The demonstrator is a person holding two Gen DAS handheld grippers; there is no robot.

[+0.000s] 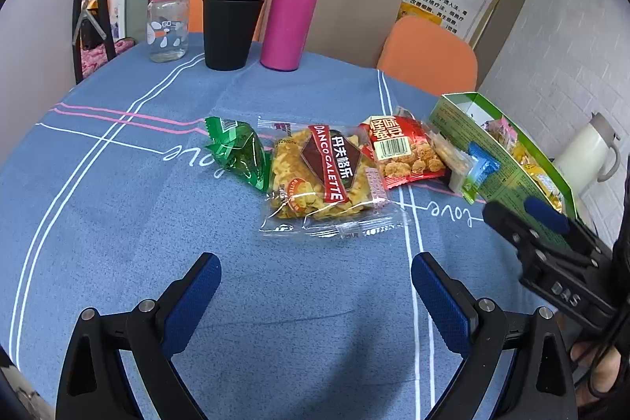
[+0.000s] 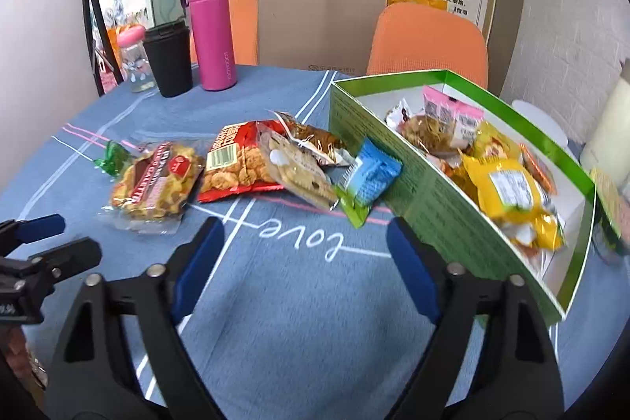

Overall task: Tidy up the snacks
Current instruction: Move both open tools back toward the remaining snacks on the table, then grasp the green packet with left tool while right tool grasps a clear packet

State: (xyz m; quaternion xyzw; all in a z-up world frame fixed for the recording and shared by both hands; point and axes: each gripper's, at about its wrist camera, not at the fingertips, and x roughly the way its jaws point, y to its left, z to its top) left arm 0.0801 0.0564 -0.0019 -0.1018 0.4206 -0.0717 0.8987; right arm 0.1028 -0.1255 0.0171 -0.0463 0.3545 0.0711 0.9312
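Five snack packets (image 2: pixel 240 164) lie in a row on the blue cloth (image 2: pixel 275 302), the blue one touching the green box (image 2: pixel 429 199). Only the right view shows inside the box: several packets, perhaps six. Left gripper (image 1: pixel 315 286) and right gripper (image 2: pixel 305 250) hover spread, empty. Three drink containers (image 1: pixel 293 6) stand behind.

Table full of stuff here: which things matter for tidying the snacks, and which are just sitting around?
For the job:
green box
galette pack
red snack bag
green wrapper
blue packet

Just lying about:
pink flask
black cup
glass jar
paper bag
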